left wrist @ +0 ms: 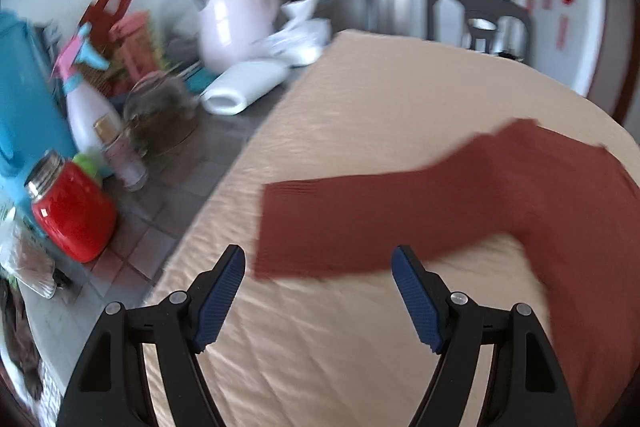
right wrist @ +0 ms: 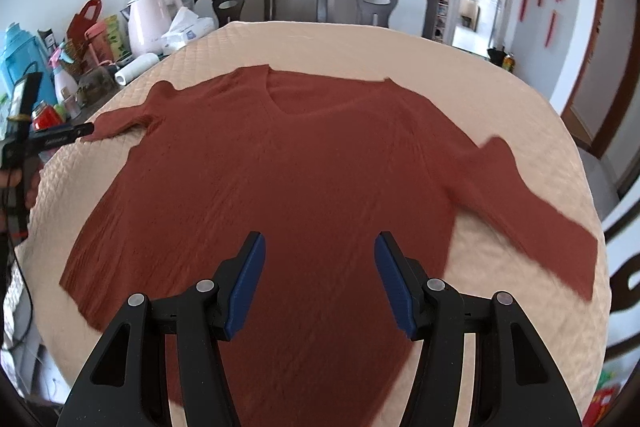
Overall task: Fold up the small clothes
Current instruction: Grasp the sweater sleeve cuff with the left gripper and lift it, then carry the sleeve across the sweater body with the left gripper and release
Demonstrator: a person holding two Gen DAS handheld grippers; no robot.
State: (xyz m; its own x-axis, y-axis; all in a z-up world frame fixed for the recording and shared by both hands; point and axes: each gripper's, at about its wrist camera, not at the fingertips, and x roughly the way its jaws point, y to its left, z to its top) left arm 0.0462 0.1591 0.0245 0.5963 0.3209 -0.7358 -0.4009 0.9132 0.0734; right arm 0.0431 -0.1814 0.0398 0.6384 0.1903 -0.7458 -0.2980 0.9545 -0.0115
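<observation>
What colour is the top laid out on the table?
Rust red, a plain brick shade with no print; the top shows best in the right wrist view.

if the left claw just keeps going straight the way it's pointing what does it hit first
Most likely the cuff end of the red shirt's sleeve, lying flat on the beige quilted cover just ahead of the open left claw. Depth is hard to judge in the blur.
</observation>
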